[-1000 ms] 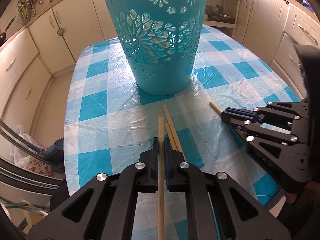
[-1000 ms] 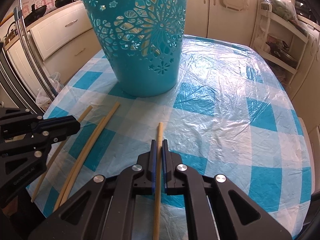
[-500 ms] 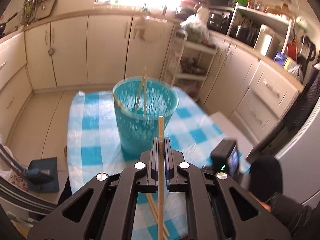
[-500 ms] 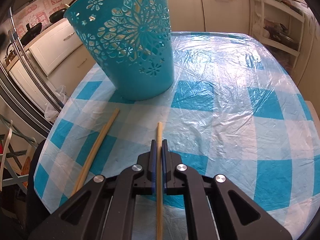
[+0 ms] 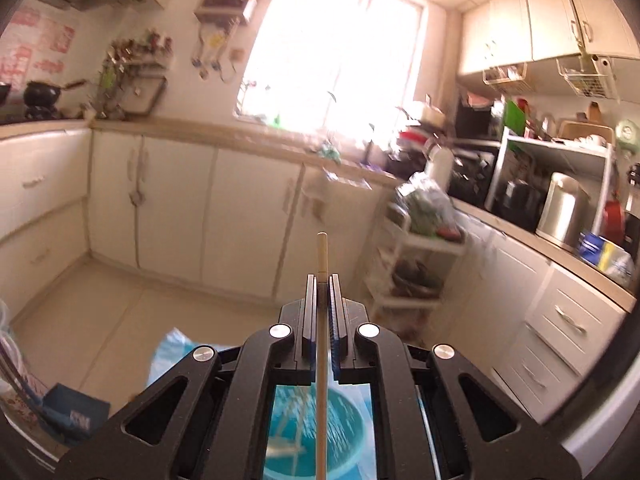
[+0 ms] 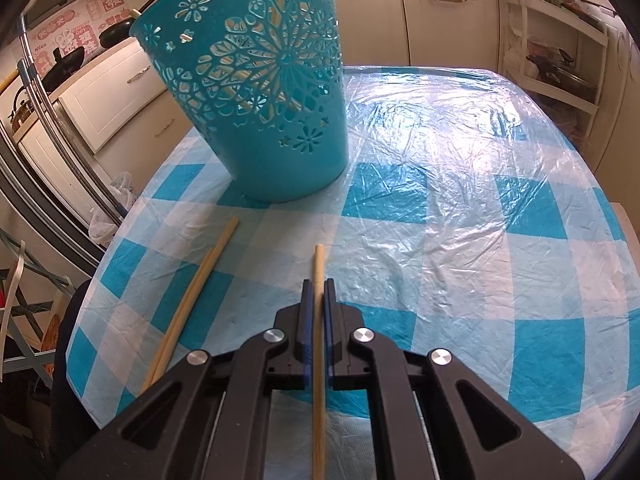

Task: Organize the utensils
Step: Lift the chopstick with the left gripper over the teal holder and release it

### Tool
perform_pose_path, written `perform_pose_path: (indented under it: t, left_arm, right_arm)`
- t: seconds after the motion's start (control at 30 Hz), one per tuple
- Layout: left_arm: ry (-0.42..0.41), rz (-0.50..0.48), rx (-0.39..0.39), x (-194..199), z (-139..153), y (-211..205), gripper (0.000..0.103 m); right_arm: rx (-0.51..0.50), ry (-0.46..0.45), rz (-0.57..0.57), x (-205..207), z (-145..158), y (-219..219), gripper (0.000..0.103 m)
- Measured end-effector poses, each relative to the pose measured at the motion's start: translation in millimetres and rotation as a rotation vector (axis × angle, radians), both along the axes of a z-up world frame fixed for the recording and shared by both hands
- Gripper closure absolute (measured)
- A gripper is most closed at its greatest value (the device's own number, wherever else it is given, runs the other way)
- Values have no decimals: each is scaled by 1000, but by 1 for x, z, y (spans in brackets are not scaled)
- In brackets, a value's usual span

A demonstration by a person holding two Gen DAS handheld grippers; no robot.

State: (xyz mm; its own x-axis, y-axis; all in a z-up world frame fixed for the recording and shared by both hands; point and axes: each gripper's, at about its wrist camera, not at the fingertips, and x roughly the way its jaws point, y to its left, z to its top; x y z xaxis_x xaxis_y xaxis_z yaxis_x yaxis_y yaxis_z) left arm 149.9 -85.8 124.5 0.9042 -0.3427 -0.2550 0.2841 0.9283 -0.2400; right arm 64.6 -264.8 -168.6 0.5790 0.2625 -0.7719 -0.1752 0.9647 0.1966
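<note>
Your left gripper (image 5: 322, 280) points nearly level above the bin (image 5: 316, 432), jaws clamped on a chopstick (image 5: 321, 256). Your right gripper (image 6: 319, 284) tilts down over the table (image 6: 460, 208), pinching another chopstick (image 6: 318, 268); two more (image 6: 192, 296) lie beside it. No writing is readable.

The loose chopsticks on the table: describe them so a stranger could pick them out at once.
Find the checked table with the teal basket standing on it. In front of the basket's base, toward the table's left edge, lies a pair of chopsticks side by side. Unlike the chopstick clamped in the right gripper, nothing holds them.
</note>
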Motion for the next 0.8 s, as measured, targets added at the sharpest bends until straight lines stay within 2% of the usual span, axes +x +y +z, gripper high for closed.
perform_pose_path:
  t: [0.13, 0.3, 0.57, 0.7, 0.77, 0.8]
  left_arm:
    - [-28, 110, -15, 33, -11, -8, 98]
    - [22, 173, -25, 61, -46, -10, 98]
    - [81, 151, 84, 58, -83, -23, 98]
    - [141, 131, 136, 55, -96, -22, 97]
    - [163, 130, 151, 48, -100, -16, 93]
    - [165, 141, 158, 42, -101, -11, 84]
  right_arm:
    - [-11, -6, 0, -1, 0, 2, 98]
    - [-12, -7, -1, -1, 0, 3, 98]
    - [-15, -8, -1, -1, 0, 2, 98]
    - [-20, -9, -1, -1, 0, 4, 98]
    - [-19, -9, -1, -1, 0, 5, 98]
    - [-14, -8, -2, 0, 0, 4, 98]
